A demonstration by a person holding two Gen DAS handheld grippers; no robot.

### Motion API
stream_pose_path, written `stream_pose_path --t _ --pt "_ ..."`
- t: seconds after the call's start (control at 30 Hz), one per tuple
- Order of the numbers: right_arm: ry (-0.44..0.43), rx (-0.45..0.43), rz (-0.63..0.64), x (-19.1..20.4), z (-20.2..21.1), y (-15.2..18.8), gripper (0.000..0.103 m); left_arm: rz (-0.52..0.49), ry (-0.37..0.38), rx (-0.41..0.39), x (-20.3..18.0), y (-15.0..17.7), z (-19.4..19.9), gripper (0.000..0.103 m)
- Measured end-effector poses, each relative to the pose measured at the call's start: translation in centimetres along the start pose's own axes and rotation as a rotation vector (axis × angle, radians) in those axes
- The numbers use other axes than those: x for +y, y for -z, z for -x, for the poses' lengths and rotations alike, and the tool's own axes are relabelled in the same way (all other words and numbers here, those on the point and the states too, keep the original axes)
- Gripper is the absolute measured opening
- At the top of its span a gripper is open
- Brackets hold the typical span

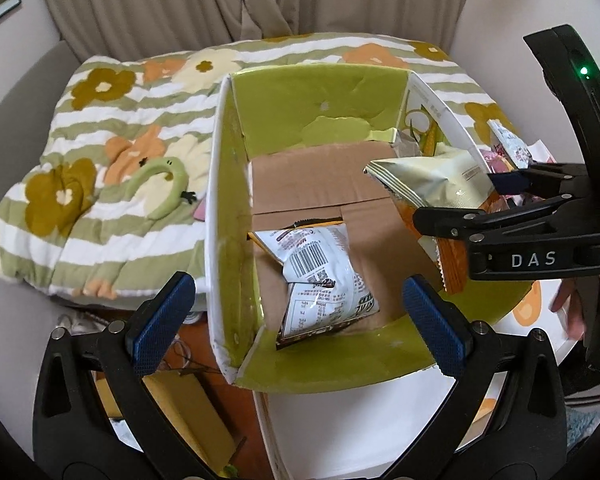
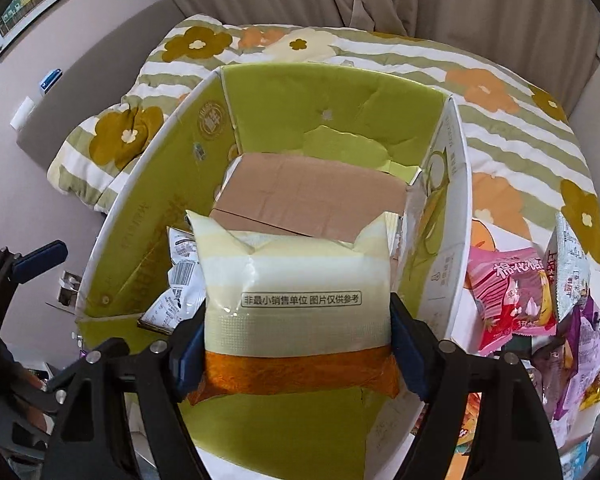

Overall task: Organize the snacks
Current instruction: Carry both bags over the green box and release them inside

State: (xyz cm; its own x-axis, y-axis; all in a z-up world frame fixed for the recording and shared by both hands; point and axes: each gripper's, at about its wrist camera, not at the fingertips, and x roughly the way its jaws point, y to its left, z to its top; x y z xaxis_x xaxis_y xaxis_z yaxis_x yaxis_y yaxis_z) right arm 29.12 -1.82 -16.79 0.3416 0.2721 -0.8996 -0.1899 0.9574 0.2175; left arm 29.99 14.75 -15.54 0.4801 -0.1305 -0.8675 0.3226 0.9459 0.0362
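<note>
An open cardboard box [image 1: 320,96] with green inner walls and a brown floor stands on the bed. A white snack bag [image 1: 320,264] with a barcode lies inside it at the near left. My left gripper [image 1: 296,292] hovers over that bag, open wide, with nothing between its blue pads. My right gripper [image 2: 296,320] is shut on a cream snack bag [image 2: 296,264] with an orange lower band, its pads against the bag's two sides. That bag hangs over the box's near right part [image 1: 428,176]. The white bag [image 2: 180,280] shows to its left.
A flowered quilt [image 1: 100,120] covers the bed around the box, with a green plush band [image 1: 160,184] on it at left. Several loose snack packs, one a pink bag [image 2: 508,292], lie right of the box. A hand [image 1: 568,308] shows at the right edge.
</note>
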Motion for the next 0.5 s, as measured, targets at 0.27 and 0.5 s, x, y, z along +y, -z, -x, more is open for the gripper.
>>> stream_pose_path --t 0.27,0.5 --pt "-0.028 -0.040 -0.061 -1.2 0.5 1.1 0.103 0.018 -0.016 -0.007 -0.2 0.8 0.3 0.102" --pt "-0.016 -0.085 -0.043 -0.9 2.6 1.9 0.103 0.033 -0.041 -0.032 -0.5 1.6 1.9 0.102"
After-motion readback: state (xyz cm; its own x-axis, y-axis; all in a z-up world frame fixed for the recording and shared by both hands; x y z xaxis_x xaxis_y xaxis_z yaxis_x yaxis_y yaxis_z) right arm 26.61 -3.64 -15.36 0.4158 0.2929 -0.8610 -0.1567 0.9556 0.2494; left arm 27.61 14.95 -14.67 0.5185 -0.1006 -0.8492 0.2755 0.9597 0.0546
